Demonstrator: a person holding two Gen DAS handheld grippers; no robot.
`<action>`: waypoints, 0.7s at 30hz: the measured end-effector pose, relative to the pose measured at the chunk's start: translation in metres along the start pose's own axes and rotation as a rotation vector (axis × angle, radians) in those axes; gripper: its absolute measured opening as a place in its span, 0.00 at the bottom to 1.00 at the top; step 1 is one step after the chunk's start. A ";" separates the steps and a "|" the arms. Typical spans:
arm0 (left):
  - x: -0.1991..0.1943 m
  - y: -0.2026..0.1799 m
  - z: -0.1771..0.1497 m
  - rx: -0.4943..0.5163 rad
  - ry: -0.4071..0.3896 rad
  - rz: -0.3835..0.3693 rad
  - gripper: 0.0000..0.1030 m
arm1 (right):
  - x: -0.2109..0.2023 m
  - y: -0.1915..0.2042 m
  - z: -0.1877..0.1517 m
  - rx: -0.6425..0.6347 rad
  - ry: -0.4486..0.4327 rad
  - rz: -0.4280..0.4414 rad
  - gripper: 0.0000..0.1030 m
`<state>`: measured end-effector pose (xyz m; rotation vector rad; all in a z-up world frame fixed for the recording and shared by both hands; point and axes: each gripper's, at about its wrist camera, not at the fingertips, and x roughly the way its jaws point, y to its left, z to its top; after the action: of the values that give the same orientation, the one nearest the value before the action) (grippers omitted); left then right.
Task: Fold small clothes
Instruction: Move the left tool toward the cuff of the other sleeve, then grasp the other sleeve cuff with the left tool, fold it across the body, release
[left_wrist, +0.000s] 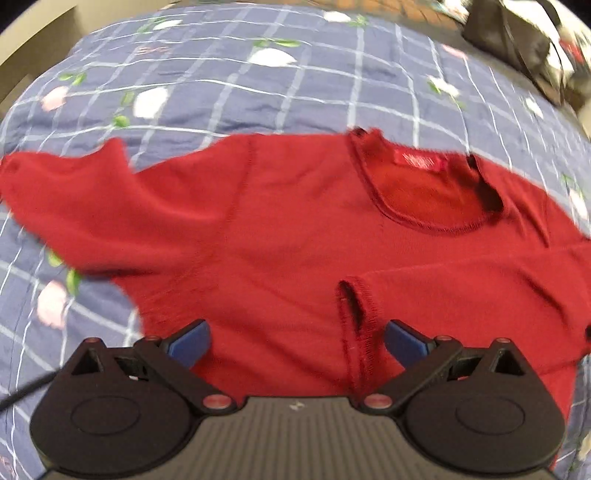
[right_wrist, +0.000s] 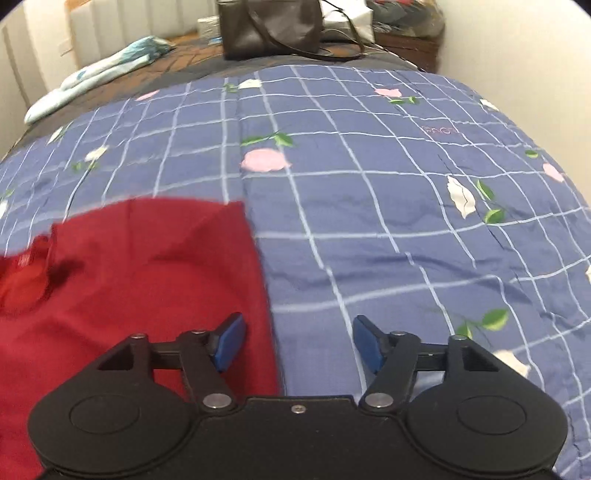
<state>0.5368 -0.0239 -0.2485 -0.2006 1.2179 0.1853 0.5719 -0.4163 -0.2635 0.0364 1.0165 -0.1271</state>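
A red sweater (left_wrist: 288, 229) lies spread on my blue checked bedspread (left_wrist: 280, 99), filling the middle of the left wrist view. Its neckline (left_wrist: 424, 199) sits right of centre, with a red label inside the collar. One sleeve (left_wrist: 62, 199) stretches out toward the left edge of the frame. The other sleeve is folded in across the body, and its cuff (left_wrist: 354, 306) lies in the lower middle of the frame, just above my gripper.

My left gripper (left_wrist: 297, 341) hangs at the bottom of that view with its blue-padded fingers (left_wrist: 190, 343) spread wide and nothing held between them; red fabric shows in the gap. The picture is blurred, so I cannot tell whether the pads touch the cloth.

In the right wrist view the sweater (right_wrist: 122, 291) fills the lower left, its straight edge running down toward the bottom centre. My right gripper (right_wrist: 299, 343) is also wide open and holds nothing. Its left pad (right_wrist: 231, 341) is over the red fabric near that edge, and the right pad (right_wrist: 367, 343) is over the bedspread (right_wrist: 406, 206).

At the top of that frame, beyond the bedspread, stands a dark handbag (right_wrist: 269, 27), and a pale blue-and-white cloth (right_wrist: 99, 79) lies at the upper left.
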 end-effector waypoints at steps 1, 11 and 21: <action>-0.005 0.009 -0.002 -0.029 -0.008 -0.005 1.00 | 0.000 0.002 -0.005 -0.021 0.012 -0.011 0.76; -0.040 0.138 0.005 -0.324 -0.104 0.113 1.00 | -0.034 0.006 -0.037 0.131 0.049 -0.003 0.99; -0.029 0.308 0.043 -0.675 -0.185 0.221 1.00 | -0.104 0.044 -0.126 0.148 0.225 -0.052 0.99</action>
<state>0.4903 0.2835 -0.2237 -0.6206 0.9553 0.7924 0.4172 -0.3521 -0.2427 0.1616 1.2315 -0.2499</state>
